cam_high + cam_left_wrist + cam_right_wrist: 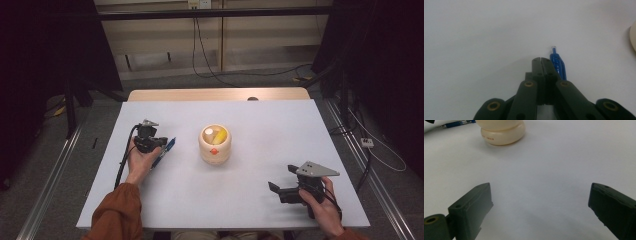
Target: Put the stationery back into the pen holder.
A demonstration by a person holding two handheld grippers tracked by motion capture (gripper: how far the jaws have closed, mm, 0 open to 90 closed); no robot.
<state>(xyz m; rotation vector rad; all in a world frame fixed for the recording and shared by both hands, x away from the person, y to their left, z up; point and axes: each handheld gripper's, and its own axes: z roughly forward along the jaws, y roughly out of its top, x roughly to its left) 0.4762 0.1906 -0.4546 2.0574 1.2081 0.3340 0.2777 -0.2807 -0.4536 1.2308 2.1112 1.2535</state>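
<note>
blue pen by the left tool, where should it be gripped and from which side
Probably mid-barrel, coming down from above. The blue pen lies flat on the white table, right beside the shut left tool rather than between its jaws. The jaws would need to open and straddle the thin barrel crosswise.

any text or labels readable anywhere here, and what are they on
Small red lettering on the base of the cream holder, right gripper view: too blurred to read for sure.
Orange-red mark on the holder's front, high view: a sign or sticker, no letters legible.
Blue pen beside the left gripper: no readable print.
White table: no text.
</note>
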